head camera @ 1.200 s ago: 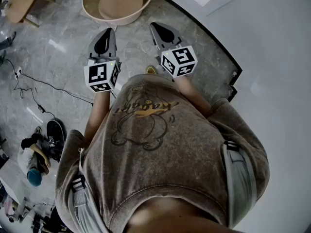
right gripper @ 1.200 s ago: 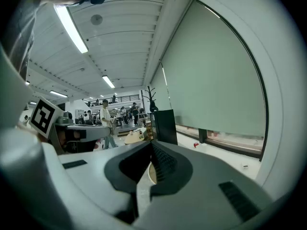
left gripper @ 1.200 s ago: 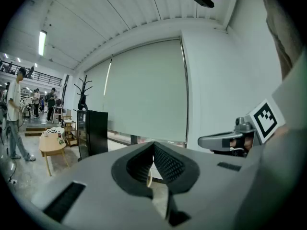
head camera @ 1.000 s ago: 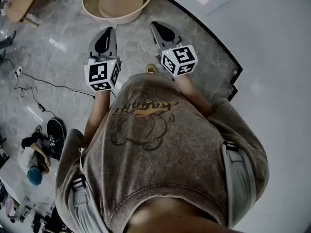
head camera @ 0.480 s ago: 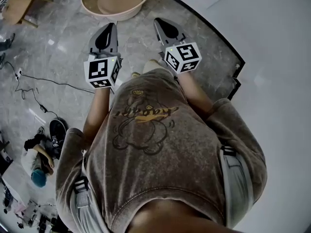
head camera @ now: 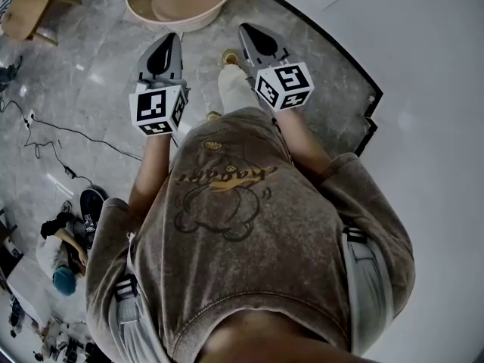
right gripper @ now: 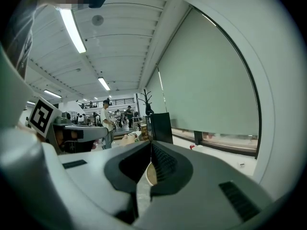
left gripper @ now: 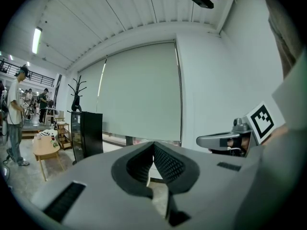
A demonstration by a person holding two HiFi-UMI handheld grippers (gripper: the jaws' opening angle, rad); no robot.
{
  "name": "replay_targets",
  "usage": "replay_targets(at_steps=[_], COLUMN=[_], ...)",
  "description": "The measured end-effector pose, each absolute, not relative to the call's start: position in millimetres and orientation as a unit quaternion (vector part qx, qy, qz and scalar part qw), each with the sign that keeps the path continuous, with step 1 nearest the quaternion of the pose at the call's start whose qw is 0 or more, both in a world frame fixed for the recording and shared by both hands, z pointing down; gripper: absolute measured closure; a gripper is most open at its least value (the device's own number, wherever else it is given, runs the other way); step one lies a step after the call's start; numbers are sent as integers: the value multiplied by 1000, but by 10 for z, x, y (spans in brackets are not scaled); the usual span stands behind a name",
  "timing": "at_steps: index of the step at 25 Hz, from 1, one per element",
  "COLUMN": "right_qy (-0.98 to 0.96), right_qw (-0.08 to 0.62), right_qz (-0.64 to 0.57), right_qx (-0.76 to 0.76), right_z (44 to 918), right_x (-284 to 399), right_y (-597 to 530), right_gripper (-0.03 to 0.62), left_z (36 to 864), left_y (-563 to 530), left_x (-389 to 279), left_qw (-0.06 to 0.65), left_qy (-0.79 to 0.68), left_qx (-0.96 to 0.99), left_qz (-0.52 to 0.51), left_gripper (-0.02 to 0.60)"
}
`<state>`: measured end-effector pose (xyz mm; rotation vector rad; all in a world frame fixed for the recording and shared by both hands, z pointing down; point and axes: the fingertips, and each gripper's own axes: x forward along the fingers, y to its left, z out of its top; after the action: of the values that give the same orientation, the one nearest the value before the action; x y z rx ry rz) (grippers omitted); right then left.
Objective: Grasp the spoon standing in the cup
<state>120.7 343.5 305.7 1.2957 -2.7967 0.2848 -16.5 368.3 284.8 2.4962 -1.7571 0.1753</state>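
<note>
A round basin sits on the floor at top centre. Just below it, the left gripper and right gripper lie side by side, the person's leg between them. A small table occupies the upper left corner, a cable below it.

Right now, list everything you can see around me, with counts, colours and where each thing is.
Tub: one, beige, floor ahead of grippers.
Table: one, wooden, far left.
Cabinet: one, black, beside the blind.
Coat stand: one, black, behind the cabinet.
People: several, distant, left of hall.
Cup, spoon: none visible.
Shirt: one, brown, on the person.
Left gripper: one, grey, shut, empty.
Right gripper: one, grey, shut, empty.
</note>
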Motion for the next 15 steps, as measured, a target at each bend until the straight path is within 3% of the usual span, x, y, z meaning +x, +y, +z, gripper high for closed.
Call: replay_targets(at_steps=[15], right_qy=[-904], right_qw=[33], right_qz=[103], right_qx=[413], right_z=[3225], right_x=[997], right_y=[2861], right_gripper=[575], left_z=[2970], left_y=[3108], left_x=[-360], left_qw=[51], left_qy=[-581], left_qx=[810], left_qz=[54], left_gripper=[563])
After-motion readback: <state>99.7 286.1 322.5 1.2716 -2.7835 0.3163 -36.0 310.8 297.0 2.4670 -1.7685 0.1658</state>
